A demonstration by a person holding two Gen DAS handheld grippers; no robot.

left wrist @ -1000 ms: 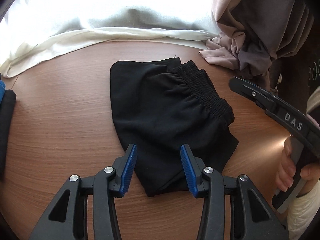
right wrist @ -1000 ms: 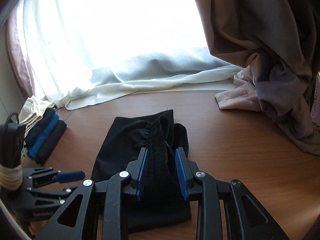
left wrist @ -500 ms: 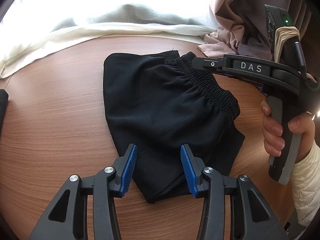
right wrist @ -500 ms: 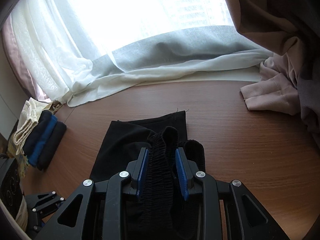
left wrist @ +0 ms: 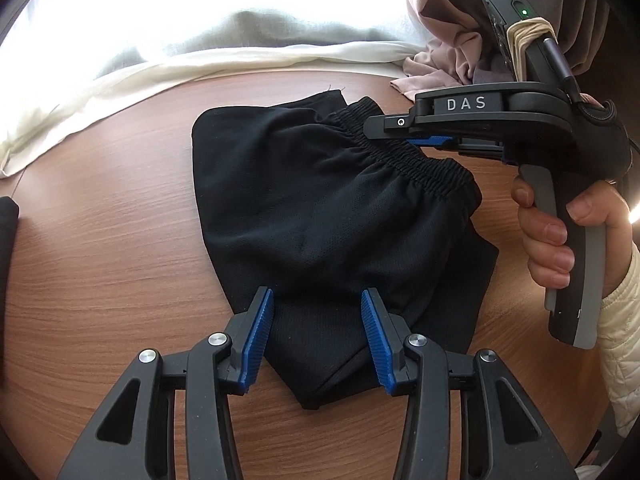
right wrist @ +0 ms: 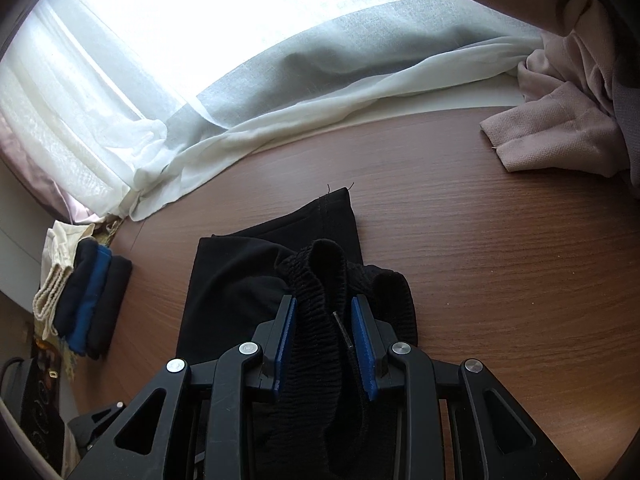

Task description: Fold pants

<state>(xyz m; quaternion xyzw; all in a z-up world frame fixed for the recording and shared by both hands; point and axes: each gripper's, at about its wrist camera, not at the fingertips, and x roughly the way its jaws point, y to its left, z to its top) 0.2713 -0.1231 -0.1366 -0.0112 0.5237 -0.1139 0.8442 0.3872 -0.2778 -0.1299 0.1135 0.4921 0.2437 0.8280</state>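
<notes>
The right hand-held gripper has come down onto the waistband.
One black pants lies mid-frame on the table; right clamps its waistband, left hand-held gripper hovers apart over the lower fold.

white capitals "das" read on a grey label on the upper arm of the right gripper, seen from the left wrist; no other legible text anywhere.

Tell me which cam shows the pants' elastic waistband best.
Left wrist view: the waistband runs in full across the black pants, with the right gripper at it. The right wrist view shows only a bunched stretch between that gripper's fingers, the rest hidden.
</notes>
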